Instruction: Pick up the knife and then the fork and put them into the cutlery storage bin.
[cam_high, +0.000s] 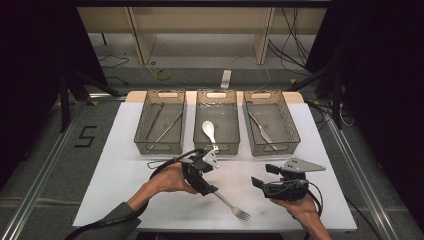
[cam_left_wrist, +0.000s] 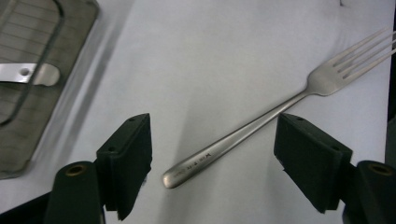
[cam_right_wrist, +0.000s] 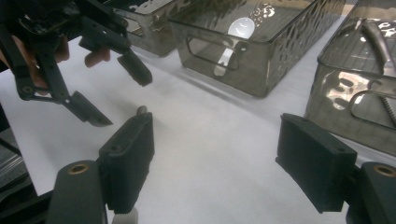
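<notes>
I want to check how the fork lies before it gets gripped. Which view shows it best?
The left gripper view: the fork lies whole on the white table, its handle between the open jaws, untouched. The high view shows its tines and part of the handle, small. The right gripper view shows just its handle end.

A: Three smoked see-through bins in a row at the back of the white table cover (cam_high: 115, 190). The left bin (cam_high: 160, 122) has two thin metal utensils lying lengthwise.

B: The middle bin (cam_high: 217, 121) carries a white spoon (cam_high: 208, 131), bowl toward the far side.

A: The right bin (cam_high: 270, 122) holds one metal piece (cam_high: 260, 129), possibly a knife; it's small from up here.

B: Beyond the table, cables (cam_high: 292, 37) on the floor and a yellowish coil (cam_high: 162, 75).
</notes>
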